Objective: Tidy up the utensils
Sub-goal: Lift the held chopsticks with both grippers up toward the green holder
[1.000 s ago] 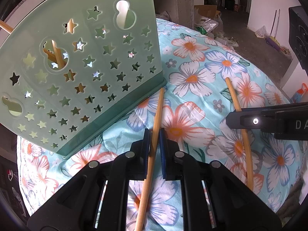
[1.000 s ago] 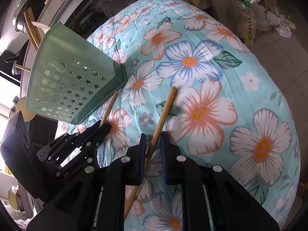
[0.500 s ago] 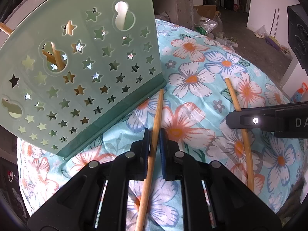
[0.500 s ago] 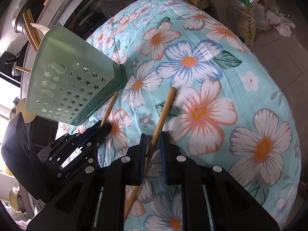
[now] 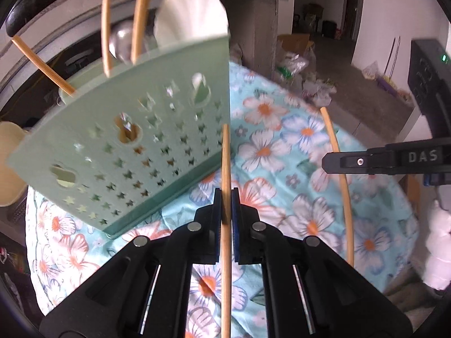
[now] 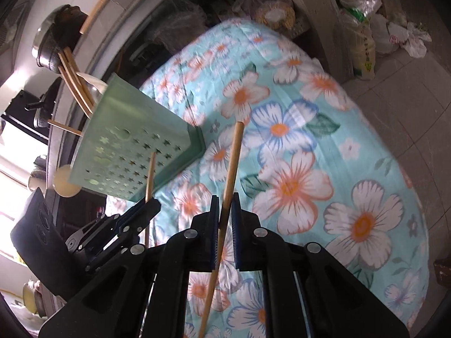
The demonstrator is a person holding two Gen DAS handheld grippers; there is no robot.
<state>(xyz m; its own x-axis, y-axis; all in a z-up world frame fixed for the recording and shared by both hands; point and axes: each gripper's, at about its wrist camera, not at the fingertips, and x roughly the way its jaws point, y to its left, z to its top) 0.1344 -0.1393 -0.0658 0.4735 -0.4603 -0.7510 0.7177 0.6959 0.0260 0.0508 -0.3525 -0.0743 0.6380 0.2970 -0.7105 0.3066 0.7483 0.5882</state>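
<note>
left jaws pinch chopstick [image 5: 225, 169] | right jaws pinch second chopstick [image 6: 232, 163]

Black plastic left tongs [image 5: 224, 207], silver screws, blue pads [image 5: 234, 225], right tongs [image 6: 224, 211] lettered "DAS"

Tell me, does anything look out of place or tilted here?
Nothing stands out. The green holder only looks tilted through the fisheye lens. The left gripper and right gripper each hold one chopstick.

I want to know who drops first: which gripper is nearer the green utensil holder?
Left. The left gripper sits just in front of the green utensil holder; the right gripper is farther out over the floral cloth.
</note>
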